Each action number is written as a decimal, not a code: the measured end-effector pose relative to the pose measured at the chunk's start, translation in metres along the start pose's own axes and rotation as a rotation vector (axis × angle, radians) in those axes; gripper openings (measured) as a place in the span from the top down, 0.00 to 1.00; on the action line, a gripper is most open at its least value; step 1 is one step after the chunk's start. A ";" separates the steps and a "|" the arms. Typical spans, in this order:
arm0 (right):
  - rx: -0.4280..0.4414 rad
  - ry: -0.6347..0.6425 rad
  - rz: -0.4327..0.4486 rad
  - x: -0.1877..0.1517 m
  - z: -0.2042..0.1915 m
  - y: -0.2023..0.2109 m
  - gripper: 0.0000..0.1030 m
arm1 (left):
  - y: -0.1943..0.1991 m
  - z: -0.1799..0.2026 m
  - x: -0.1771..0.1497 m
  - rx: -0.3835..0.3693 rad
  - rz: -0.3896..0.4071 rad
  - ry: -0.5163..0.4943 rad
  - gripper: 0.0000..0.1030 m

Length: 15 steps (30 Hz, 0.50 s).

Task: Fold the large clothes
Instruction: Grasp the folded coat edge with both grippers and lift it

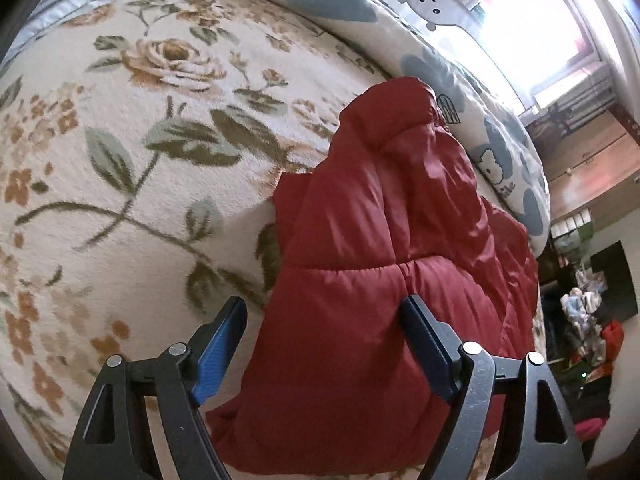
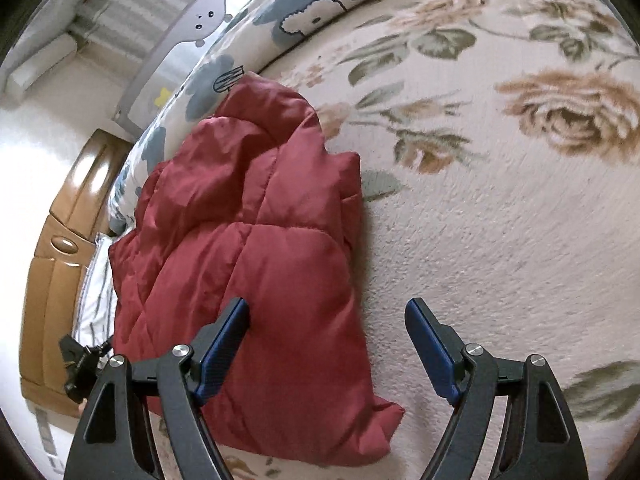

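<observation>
Red puffer jacket (image 1: 360,280) lying folded on the floral bed blanket (image 1: 120,200), beside the quilt. Left claw (image 1: 324,344) and right claw (image 2: 326,344) both spread wide, gripping nothing, straddling opposite edges, likely just released.

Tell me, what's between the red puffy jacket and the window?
A rolled quilt printed with blue cartoon shapes lies right behind the red jacket, and past it stands a grey rail with an animal face. The left wrist view shows this, window included.

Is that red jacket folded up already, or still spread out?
Folded. The red jacket lies as a compact, layered bundle on the flowered blanket, with no sleeves spread out.
</observation>
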State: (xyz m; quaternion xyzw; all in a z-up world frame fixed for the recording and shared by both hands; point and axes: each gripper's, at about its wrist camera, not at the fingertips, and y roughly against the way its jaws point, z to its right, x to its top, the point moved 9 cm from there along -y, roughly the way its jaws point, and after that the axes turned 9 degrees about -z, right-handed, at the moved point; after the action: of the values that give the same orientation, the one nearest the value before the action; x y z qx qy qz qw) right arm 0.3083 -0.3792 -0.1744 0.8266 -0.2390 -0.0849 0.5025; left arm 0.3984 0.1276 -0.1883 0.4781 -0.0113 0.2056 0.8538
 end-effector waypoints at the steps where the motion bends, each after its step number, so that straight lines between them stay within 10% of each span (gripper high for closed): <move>1: 0.010 -0.009 -0.005 0.001 -0.001 -0.003 0.20 | -0.002 0.001 0.001 -0.006 -0.001 0.002 0.22; 15: 0.139 -0.042 -0.088 0.006 -0.023 -0.048 0.13 | -0.049 0.025 0.009 -0.022 -0.054 -0.025 0.10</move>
State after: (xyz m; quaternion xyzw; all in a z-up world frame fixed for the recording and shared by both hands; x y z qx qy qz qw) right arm 0.3374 -0.3452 -0.2044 0.8671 -0.2184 -0.1075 0.4345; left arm 0.4290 0.0876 -0.2129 0.4711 -0.0113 0.1763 0.8642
